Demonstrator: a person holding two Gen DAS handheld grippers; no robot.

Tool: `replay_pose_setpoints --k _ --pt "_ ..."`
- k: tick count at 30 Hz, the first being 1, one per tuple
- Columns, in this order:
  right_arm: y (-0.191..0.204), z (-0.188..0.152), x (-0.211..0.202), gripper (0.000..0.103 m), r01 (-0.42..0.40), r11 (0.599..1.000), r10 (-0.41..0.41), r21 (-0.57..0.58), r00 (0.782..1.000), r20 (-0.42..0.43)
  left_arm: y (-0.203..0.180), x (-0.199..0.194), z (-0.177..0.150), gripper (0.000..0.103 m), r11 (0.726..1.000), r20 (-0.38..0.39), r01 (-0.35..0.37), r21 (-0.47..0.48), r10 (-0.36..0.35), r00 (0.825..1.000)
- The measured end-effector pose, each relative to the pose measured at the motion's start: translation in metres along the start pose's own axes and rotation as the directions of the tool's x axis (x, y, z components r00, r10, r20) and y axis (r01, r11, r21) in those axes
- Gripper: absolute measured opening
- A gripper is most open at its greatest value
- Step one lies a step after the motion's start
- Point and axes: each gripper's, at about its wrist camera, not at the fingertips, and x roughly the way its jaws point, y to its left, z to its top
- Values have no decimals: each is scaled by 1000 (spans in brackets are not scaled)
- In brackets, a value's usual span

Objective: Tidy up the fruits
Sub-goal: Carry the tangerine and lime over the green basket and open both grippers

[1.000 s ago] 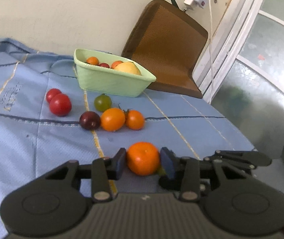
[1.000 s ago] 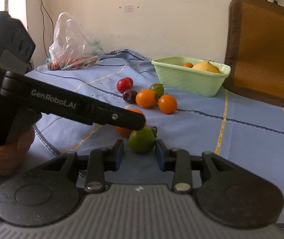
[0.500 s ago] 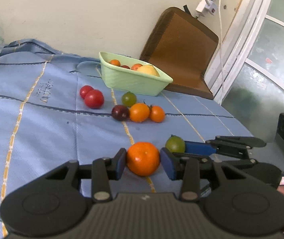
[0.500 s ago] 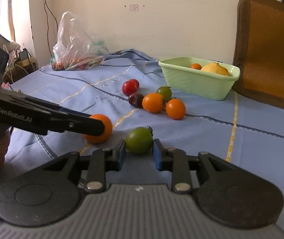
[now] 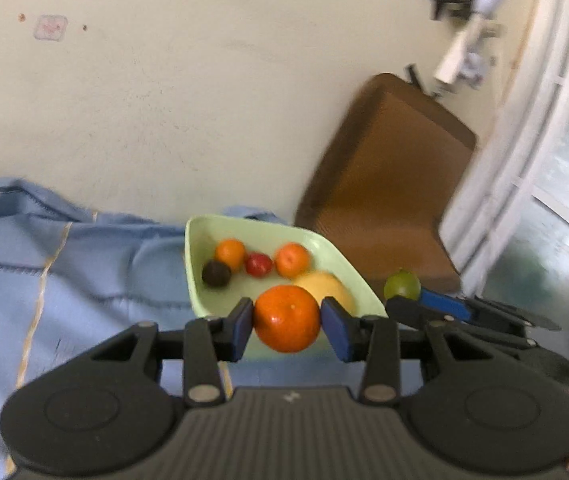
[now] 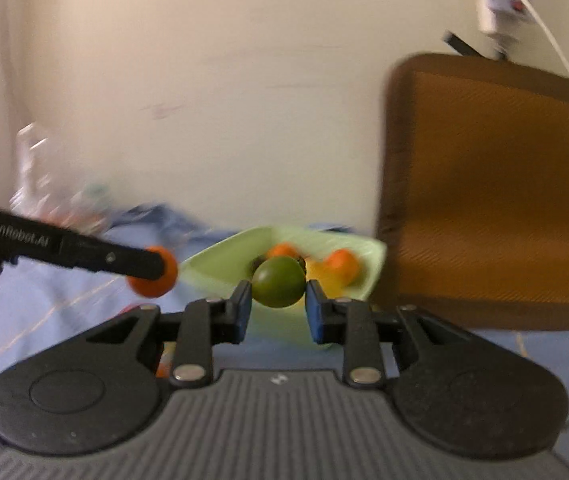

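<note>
My left gripper [image 5: 287, 321] is shut on an orange fruit [image 5: 286, 318] and holds it in the air just in front of the light green bowl [image 5: 192, 264]. The bowl holds several small fruits and a yellow one [image 5: 326, 286]. My right gripper [image 6: 278, 302] is shut on a green tomato [image 6: 278, 287], raised in front of the same bowl [image 6: 212, 266]. The right gripper and its tomato [image 5: 402, 285] also show at the right of the left wrist view. The left gripper's orange fruit [image 6: 152, 276] shows at the left of the right wrist view.
A blue cloth [image 5: 44, 280] covers the table. A brown chair [image 6: 492, 184] stands behind the bowl on the right, by the wall. A clear plastic bag [image 6: 44, 184] lies blurred at the far left. White cables [image 6: 556, 52] hang near the chair.
Both grippers have lifted their fruits off the cloth and moved forward to the bowl. The loose fruits on the cloth have dropped out of view.
</note>
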Motion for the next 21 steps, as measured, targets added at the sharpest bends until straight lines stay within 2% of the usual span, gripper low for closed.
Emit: replay_pose_setpoints --k 6,11,12,13,15,18,21 --pt "-23 6 49 32 43 999 -42 16 998 -38 1 46 12 38 999 -32 -41 20 42 999" --pt "-29 4 65 33 41 998 -39 49 999 -35 5 64 8 41 997 -63 -76 29 78 995" --pt "-31 4 64 34 38 998 -36 57 999 -32 6 63 7 48 996 -61 -82 27 83 995" --pt "-33 3 64 44 41 997 -39 61 999 -28 8 63 6 48 996 -57 -87 22 88 995" --pt "-35 0 62 54 51 997 -51 63 999 -11 8 61 6 50 996 -48 -84 16 84 995" --pt "-35 2 57 54 47 995 -47 83 999 3 8 50 6 50 996 -36 -84 13 85 996" --pt "-32 4 43 54 45 995 -48 88 998 35 10 24 4 50 998 -3 -64 -3 64 998"
